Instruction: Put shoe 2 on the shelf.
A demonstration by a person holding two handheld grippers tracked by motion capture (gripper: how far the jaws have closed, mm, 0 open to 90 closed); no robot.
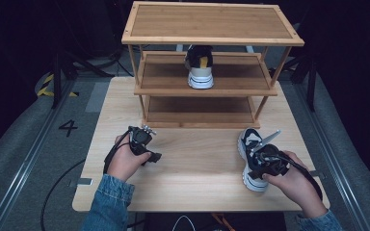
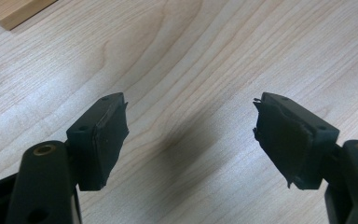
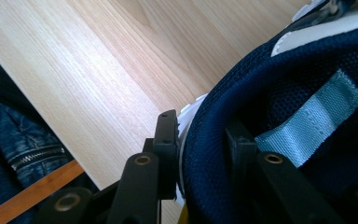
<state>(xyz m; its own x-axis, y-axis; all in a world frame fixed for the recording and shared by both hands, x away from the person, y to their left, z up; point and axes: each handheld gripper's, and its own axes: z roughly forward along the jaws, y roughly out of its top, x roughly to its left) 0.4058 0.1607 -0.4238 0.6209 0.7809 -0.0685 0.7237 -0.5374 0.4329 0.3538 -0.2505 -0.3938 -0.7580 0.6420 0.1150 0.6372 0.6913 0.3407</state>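
Observation:
A navy and white sneaker lies on the table at the front right. My right gripper is shut on its heel collar. In the right gripper view one jaw is outside the navy mesh collar and the other is inside the sneaker, beside a light blue tab. A second sneaker stands on the middle shelf of the wooden rack, heel toward me. My left gripper rests at the front left of the table. It stands open over bare wood, with nothing between its jaws.
The three-tier bamboo rack takes up the back of the table; its top and bottom shelves hold nothing. A corner of its frame shows in the left gripper view. Denim sleeves enter from the front edge. Dark floor surrounds the table.

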